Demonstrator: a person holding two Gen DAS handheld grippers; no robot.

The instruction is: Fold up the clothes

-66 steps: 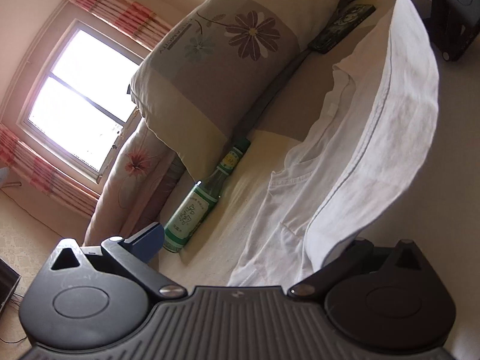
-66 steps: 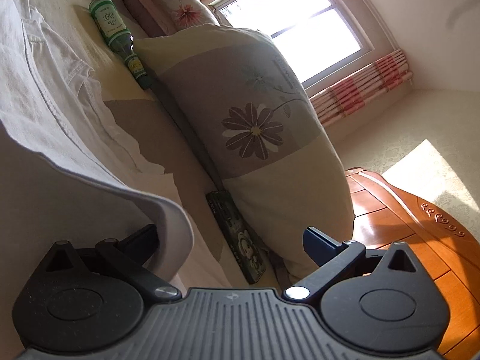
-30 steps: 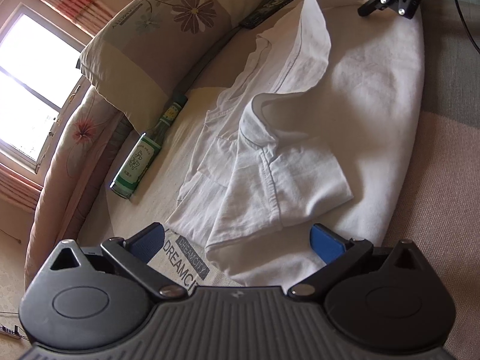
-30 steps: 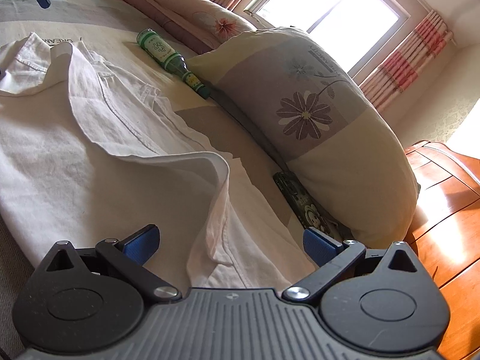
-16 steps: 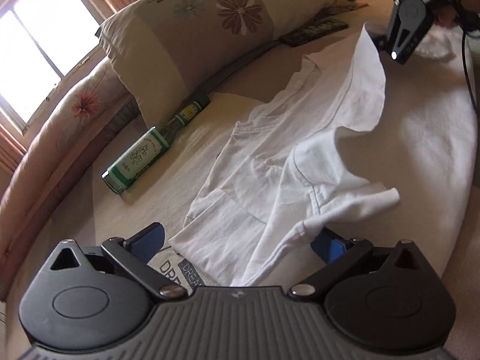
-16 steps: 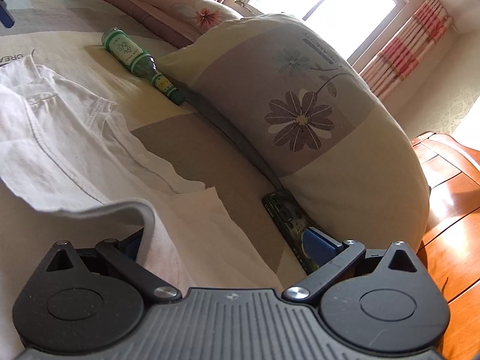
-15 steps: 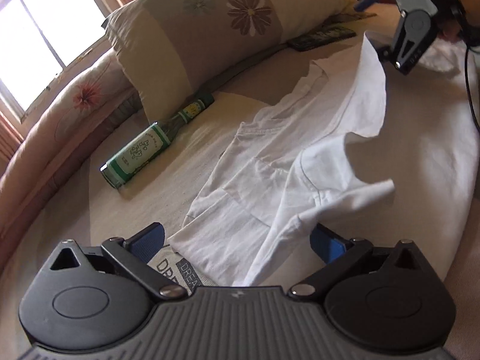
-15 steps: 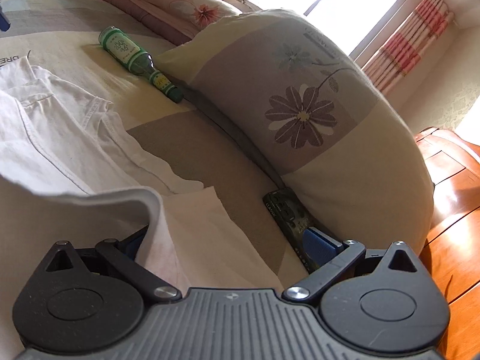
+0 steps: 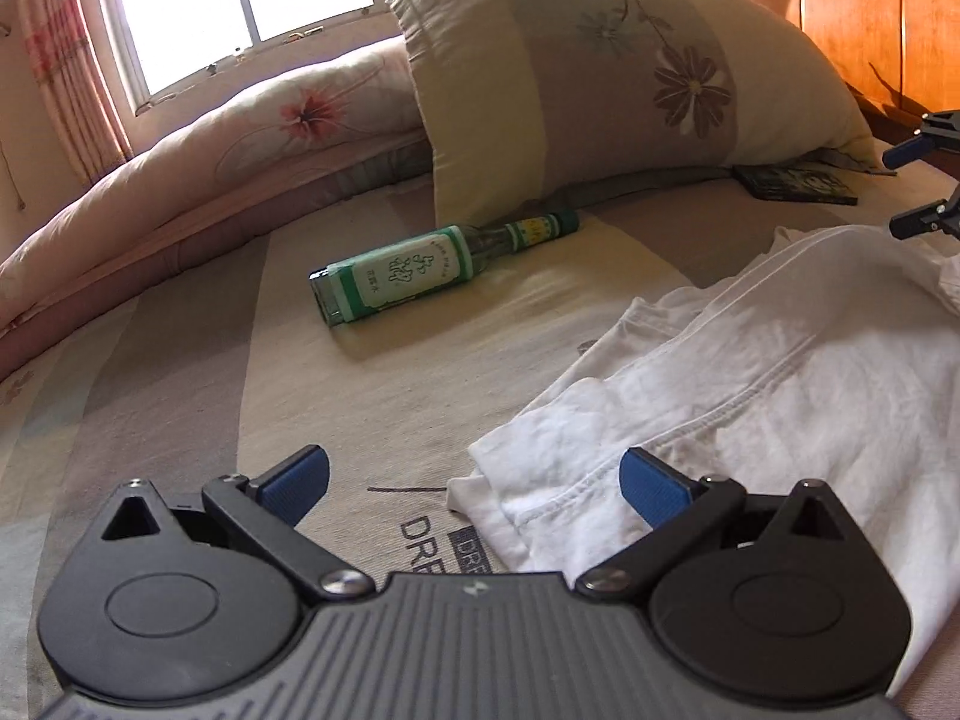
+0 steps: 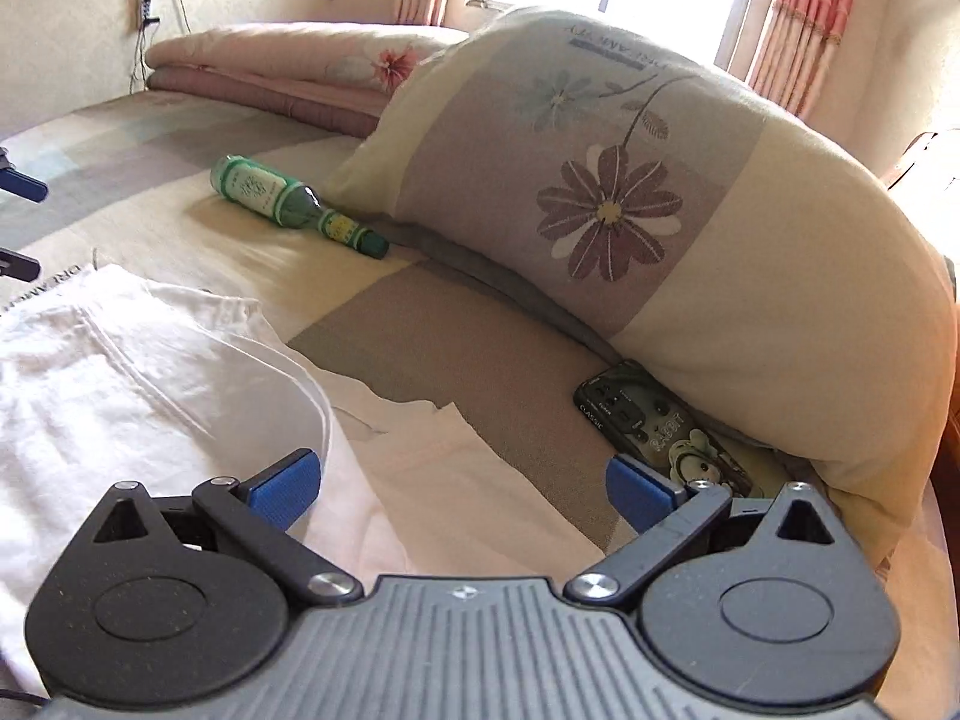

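Evidently a white shirt (image 9: 780, 372) is spread on the bed (image 9: 372, 372), with one layer laid over another along a stitched seam, so that a fold of some kind is already seen in it; whether more folds are wanted cannot be settled from this. The left hand-held gripper (image 9: 474, 480) is held low at the shirt's near corner with its blue pads wide apart and nothing between them, the right pad just over the hem. The right hand-held gripper (image 10: 459, 489) is likewise held apart and empty at the other end, its left pad at the edge of the cloth. The shirt is judged to be light, thin and limp: it will sag and crease where lifted, and it is best pinched at a hem, seam or corner where the cloth is doubled, both ends being raised together so that the layers are not dragged askew. A green glass bottle (image 9: 444, 267) is seen lying on its side near the flowered pillow (image 9: 600, 90), well apart from the shirt; its cap appears to be on, and its contents cannot be told. A small dark printed case (image 10: 660, 432) lies against the pillow.
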